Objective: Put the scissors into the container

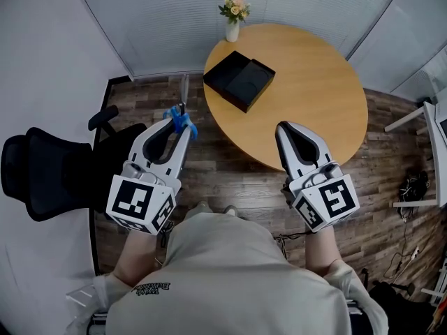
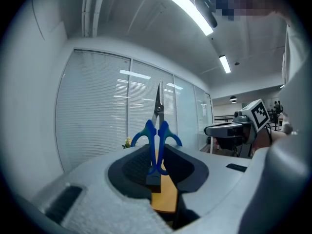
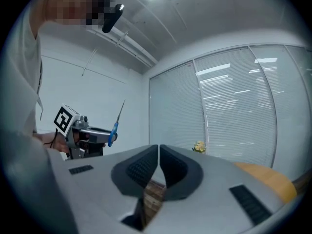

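Note:
Blue-handled scissors (image 1: 181, 116) (image 2: 157, 130) stand upright, blades pointing away, with my left gripper (image 1: 179, 125) (image 2: 157, 162) shut on their handles. They hang over the wood floor just left of the round table (image 1: 314, 96). The container, an open black box (image 1: 239, 79), lies on the table's near left part. My right gripper (image 1: 282, 130) (image 3: 159, 155) is shut and empty, over the table's front edge. In the right gripper view the scissors (image 3: 115, 126) show at the left, held by the left gripper.
A white vase of flowers (image 1: 233, 16) stands at the table's far edge. A black office chair (image 1: 52, 169) sits at the left by the wall. White furniture legs and cables (image 1: 417, 183) lie at the right. Blinds cover the far wall.

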Demonstrator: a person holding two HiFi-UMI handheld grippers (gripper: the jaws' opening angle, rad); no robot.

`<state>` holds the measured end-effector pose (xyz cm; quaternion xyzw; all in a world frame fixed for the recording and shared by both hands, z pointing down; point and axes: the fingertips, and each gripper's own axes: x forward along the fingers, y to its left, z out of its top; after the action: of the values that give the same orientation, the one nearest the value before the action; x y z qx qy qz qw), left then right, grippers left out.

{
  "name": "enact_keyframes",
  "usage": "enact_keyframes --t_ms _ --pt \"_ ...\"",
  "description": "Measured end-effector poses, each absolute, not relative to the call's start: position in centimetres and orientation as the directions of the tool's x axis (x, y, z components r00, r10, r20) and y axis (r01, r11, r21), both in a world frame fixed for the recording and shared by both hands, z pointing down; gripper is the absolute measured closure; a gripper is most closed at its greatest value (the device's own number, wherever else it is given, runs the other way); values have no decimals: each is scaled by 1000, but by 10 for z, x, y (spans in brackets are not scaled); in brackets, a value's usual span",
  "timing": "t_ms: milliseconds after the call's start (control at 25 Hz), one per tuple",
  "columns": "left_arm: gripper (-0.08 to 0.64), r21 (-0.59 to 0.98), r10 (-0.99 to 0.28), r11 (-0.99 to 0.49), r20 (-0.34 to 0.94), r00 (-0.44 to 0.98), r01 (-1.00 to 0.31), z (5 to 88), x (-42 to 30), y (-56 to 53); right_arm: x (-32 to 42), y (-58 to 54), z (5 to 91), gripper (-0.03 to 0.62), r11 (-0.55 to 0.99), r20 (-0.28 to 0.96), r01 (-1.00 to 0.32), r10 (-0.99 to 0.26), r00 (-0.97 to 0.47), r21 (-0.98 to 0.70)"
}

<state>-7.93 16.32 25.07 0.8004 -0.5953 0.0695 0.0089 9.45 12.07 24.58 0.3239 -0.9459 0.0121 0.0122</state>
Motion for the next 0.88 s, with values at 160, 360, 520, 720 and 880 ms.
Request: enact_keyframes --t_ms 160,360,520,720,880 --pt "466 -85 -954 -287 120 276 -954 250 -73 162 104 120 242 558 791 6 -612 -612 -791 -16" --pt "466 -86 -957 -274 119 264 -958 250 -65 163 109 123 246 558 805 5 -593 -593 -805 -25" --pt "466 -89 -963 -255 117 245 -963 249 -65 164 107 124 254 558 819 17 -573 -573 -820 -40" --pt "466 -74 -962 -255 117 246 -964 253 -69 157 105 107 249 558 816 8 -578 -578 -816 -29" --pt "466 -74 -962 -257 113 248 -963 258 -69 146 107 95 245 558 808 2 -590 -590 -808 -4"
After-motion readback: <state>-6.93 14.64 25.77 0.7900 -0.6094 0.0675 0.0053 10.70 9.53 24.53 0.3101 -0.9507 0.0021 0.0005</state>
